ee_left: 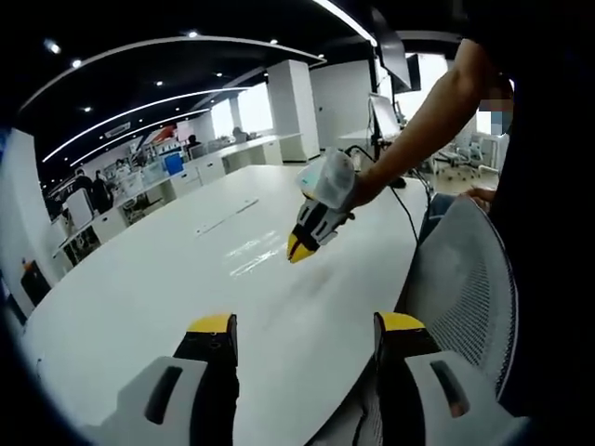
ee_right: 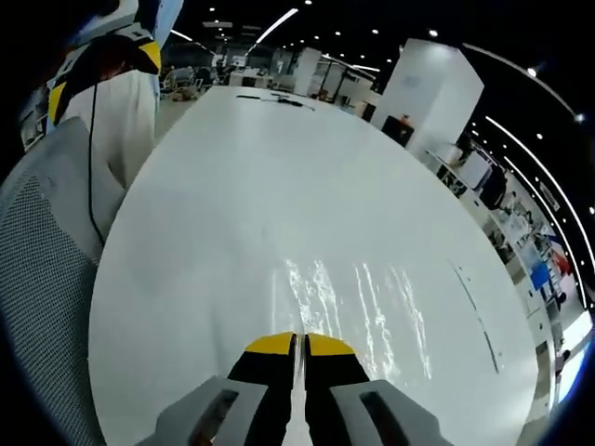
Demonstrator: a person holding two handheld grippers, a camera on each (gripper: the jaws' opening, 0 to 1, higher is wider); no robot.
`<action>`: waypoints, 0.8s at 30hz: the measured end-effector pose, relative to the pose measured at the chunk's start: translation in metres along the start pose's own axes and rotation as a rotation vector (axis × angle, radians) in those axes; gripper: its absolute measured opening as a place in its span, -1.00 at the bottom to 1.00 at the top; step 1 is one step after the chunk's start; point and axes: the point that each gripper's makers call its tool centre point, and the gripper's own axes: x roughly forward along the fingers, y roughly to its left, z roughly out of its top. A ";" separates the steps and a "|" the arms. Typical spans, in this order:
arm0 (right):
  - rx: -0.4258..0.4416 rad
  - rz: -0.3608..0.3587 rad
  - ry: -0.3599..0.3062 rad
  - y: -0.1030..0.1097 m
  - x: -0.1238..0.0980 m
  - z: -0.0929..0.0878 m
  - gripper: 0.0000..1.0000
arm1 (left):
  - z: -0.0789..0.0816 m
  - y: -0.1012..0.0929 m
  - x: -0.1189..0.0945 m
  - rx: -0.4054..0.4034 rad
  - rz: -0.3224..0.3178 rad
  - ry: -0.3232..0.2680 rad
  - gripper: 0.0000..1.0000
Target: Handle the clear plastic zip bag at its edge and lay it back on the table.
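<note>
The clear zip bag (ee_right: 358,302) lies flat on the white table (ee_right: 242,186) and shows mainly as glossy streaks. It reaches up to the tips of my right gripper (ee_right: 299,342), whose jaws are shut on its near edge. In the left gripper view the same right gripper (ee_left: 296,251), held by a person's hand, sits low over the table with the bag (ee_left: 253,255) just left of its tips. My left gripper (ee_left: 307,325) hangs open over the table's near edge with nothing between its jaws.
A grey mesh chair (ee_left: 465,279) stands at the table's edge beside the person; it also appears as a chair (ee_right: 46,279) with a black cable hanging over it. A thin strip (ee_left: 228,216) lies farther out on the table. Desks and pillars stand behind.
</note>
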 end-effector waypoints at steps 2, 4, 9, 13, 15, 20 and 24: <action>0.003 0.009 -0.006 0.006 0.000 0.002 -1.00 | -0.003 0.000 0.000 0.001 0.001 0.007 0.15; -0.017 0.018 -0.003 0.015 0.000 0.002 -1.00 | -0.005 -0.001 -0.001 0.001 0.005 0.010 0.15; -0.016 0.041 0.009 0.032 -0.001 -0.002 -0.95 | -0.005 -0.001 -0.001 0.004 0.004 0.017 0.15; 0.026 0.051 0.009 0.036 -0.003 -0.006 -0.90 | -0.006 -0.002 -0.001 0.011 -0.006 0.025 0.16; 0.070 0.037 -0.001 0.034 -0.006 -0.007 -0.84 | -0.006 -0.001 -0.001 0.013 -0.007 0.026 0.16; 0.197 0.029 -0.046 0.034 -0.014 -0.003 -0.74 | -0.004 0.000 -0.001 0.011 -0.006 0.019 0.17; 0.261 0.015 -0.072 0.034 -0.026 -0.001 -0.59 | -0.010 -0.004 0.000 -0.001 -0.006 0.012 0.20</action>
